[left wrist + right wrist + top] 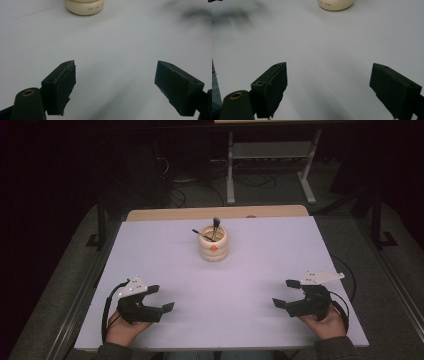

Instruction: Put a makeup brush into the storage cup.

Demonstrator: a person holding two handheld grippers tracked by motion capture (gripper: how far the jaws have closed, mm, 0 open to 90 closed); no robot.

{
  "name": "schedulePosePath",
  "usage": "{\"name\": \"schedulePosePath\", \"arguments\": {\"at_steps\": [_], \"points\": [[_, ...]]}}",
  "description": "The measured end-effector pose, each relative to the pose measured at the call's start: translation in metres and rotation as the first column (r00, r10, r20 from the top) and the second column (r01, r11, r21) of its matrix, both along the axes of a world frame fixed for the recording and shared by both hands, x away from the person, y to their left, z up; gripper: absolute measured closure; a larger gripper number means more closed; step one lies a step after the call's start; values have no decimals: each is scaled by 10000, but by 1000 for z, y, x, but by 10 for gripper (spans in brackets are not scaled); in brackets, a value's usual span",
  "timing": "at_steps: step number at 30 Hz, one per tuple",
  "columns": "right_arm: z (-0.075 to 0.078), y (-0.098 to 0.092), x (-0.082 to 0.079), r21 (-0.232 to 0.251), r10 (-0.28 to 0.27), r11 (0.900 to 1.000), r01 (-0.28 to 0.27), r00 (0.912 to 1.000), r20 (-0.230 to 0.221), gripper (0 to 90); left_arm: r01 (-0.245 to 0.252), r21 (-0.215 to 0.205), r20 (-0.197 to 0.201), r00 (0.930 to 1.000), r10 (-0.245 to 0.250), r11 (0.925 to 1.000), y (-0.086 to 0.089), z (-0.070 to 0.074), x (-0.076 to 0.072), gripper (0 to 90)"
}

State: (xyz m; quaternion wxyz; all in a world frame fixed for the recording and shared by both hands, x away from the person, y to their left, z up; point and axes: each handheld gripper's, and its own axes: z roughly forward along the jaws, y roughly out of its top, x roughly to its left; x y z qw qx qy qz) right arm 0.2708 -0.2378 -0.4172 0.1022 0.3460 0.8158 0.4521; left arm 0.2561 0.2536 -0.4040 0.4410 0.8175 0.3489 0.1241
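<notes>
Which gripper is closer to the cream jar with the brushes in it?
Left, but only slightly. The left gripper rests near the table's front left, the right gripper near the front right. Both sit well short of the cream jar, jaws open and empty.

A white table (260, 270) fills the middle, its wooden edge (215, 213) at the far side. Behind it, on the dark floor, stand 2 grey frame legs (230, 175) and loose cables (180, 195).
</notes>
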Motion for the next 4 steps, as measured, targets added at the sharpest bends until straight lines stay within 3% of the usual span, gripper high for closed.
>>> {"name": "schedulePosePath", "arguments": {"at_steps": [4], "points": [[0,1,0,37,47,10000,-47,10000,13,137,10,13,-49,10000,-10,10000,1,-1,1,167]]}}
